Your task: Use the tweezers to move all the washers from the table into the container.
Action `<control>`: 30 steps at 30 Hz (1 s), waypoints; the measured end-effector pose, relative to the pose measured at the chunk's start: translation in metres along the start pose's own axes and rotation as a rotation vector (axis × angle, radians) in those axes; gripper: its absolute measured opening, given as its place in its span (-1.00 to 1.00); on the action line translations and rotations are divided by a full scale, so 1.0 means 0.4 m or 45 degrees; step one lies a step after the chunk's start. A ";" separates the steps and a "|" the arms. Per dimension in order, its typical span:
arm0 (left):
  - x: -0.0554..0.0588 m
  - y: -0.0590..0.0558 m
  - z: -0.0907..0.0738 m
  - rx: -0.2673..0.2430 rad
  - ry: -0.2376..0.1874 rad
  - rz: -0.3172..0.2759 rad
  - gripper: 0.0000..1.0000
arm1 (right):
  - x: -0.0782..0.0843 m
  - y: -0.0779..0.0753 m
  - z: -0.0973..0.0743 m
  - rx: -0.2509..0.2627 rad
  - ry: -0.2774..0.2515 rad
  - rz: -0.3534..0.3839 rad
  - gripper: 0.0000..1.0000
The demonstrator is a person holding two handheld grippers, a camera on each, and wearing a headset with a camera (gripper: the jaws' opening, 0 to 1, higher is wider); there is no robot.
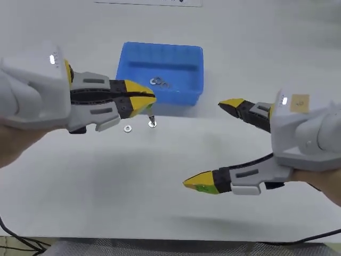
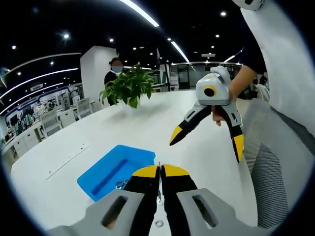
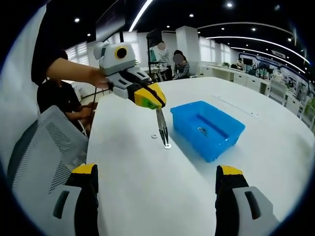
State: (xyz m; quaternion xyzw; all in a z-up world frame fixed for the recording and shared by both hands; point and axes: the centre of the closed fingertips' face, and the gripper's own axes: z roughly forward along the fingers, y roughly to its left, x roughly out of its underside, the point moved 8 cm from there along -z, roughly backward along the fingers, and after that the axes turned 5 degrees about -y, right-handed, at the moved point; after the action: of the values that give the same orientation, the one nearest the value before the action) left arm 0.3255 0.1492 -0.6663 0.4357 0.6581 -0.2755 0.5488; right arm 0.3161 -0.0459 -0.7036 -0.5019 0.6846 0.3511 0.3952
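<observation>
1. Step in hand, by the look of it: picking a washer (image 1: 153, 124) off the table (image 1: 106, 176), just in front of the blue container (image 1: 181, 96).
2. Clamped together on the tweezers (image 1: 151, 120): the left gripper (image 1: 152, 101), tips down at that washer; hard to tell whether gripped yet.
3. Just beside it, also before the container: a second washer (image 1: 127, 128); inside, a few washers (image 1: 159, 82).
4. Spread apart and idle, well right of the container: the right gripper (image 1: 202, 144).
5. Next, likely: pinch firmly, lift, clear the container's near wall, release.

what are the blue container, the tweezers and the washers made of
Blue container: likely plastic, with uniform colour and a soft sheen. Tweezers: probably metal, with thin, grey, shiny blades. Washers: seemingly metal, small silvery rings.
</observation>
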 end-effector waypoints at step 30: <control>0.012 0.002 0.008 0.008 0.060 -0.055 -0.90 | -0.035 -0.004 0.043 -0.051 -0.049 -0.002 0.96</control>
State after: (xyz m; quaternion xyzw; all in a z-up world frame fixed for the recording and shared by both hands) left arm 0.3276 0.1480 -0.6715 0.4294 0.6793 -0.2790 0.5256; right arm 0.3236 -0.0253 -0.6989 -0.5035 0.6691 0.3741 0.3985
